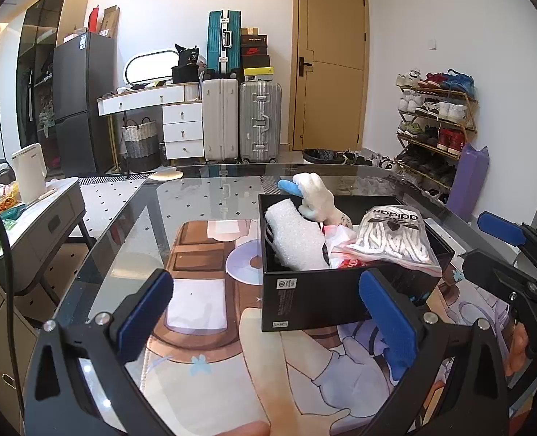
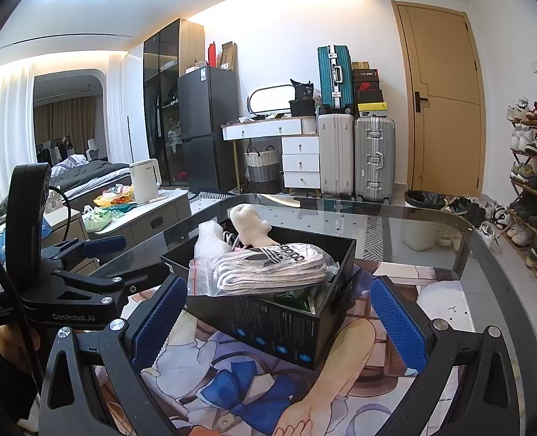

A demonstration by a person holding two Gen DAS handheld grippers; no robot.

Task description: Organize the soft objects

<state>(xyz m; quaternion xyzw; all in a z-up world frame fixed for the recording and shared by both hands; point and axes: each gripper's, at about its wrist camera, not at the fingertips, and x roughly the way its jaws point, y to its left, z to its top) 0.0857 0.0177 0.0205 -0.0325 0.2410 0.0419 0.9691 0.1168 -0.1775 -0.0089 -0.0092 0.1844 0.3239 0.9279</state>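
Soft objects point(image 1: 391, 239) inside black box point(image 1: 315, 301)

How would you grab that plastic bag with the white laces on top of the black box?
Probably by the bag of laces at its bulging middle, coming straight down from above. It lies flat on top of the other things in the black box, partly over the rim, so the walls block a side approach. The right gripper is open and nearest, just in front of the box.
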